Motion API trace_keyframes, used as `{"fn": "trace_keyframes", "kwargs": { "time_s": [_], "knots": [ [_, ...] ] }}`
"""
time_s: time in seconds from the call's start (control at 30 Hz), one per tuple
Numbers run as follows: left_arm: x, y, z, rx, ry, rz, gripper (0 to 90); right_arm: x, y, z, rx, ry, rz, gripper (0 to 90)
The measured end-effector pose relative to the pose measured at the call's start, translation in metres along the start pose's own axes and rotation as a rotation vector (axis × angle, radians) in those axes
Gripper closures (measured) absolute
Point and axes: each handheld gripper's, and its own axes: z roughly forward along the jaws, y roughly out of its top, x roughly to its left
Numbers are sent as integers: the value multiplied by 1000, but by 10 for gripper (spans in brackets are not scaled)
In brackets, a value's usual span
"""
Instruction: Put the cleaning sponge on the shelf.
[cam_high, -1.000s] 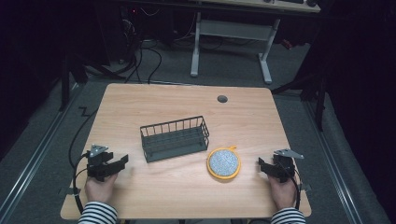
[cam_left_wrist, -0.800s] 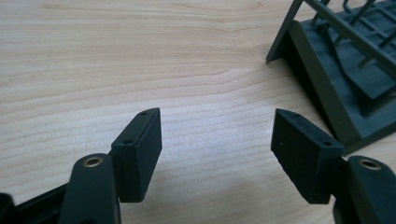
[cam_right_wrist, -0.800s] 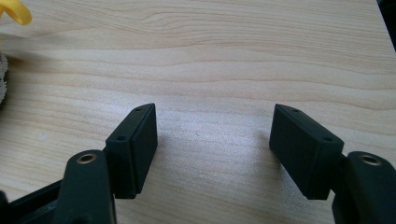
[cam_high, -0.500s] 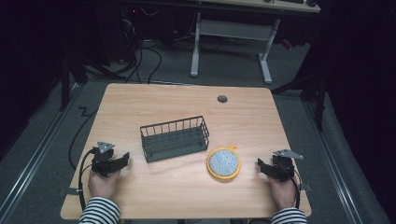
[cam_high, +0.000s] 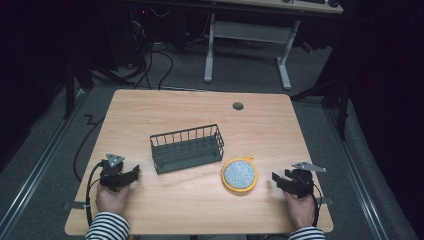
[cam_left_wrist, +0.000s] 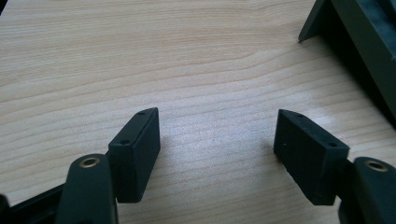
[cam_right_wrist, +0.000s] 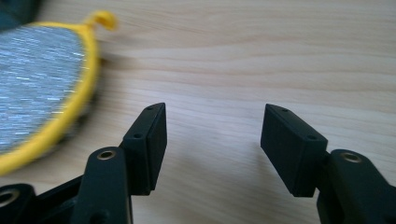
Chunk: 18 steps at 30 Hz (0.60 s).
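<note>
A dark wire basket stands near the middle of the wooden table. To its right lies a round grey pad with a yellow rim and loop, also at the left of the right gripper view. My left gripper rests at the front left, open, with bare wood between its jaws. The basket's corner shows at the upper right of the left gripper view. My right gripper rests at the front right, open and empty, just right of the pad.
A small grey grommet sits near the table's far edge. Beyond the table stand a white desk frame and cables on a dark floor. Cables trail from both grippers over the front edge.
My left gripper has shifted slightly to the right, toward the basket. The right gripper, basket and pad have stayed where they were.
</note>
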Motion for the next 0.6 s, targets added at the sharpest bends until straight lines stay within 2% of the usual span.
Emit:
{"fn": "trace_keyframes", "kwargs": {
  "time_s": [0.17,0.27,0.43,0.6],
  "knots": [
    [0,0,0,-1,4,-1,320,20,6,-4,-11,84,-39,420],
    [0,0,0,-1,4,-3,318,33,13,2,-8,129,-68,418],
    [0,0,0,0,1,-3,316,42,22,9,-5,160,-68,412],
    [0,0,0,0,1,-4,314,53,34,21,31,184,-71,419]
  ]
}}
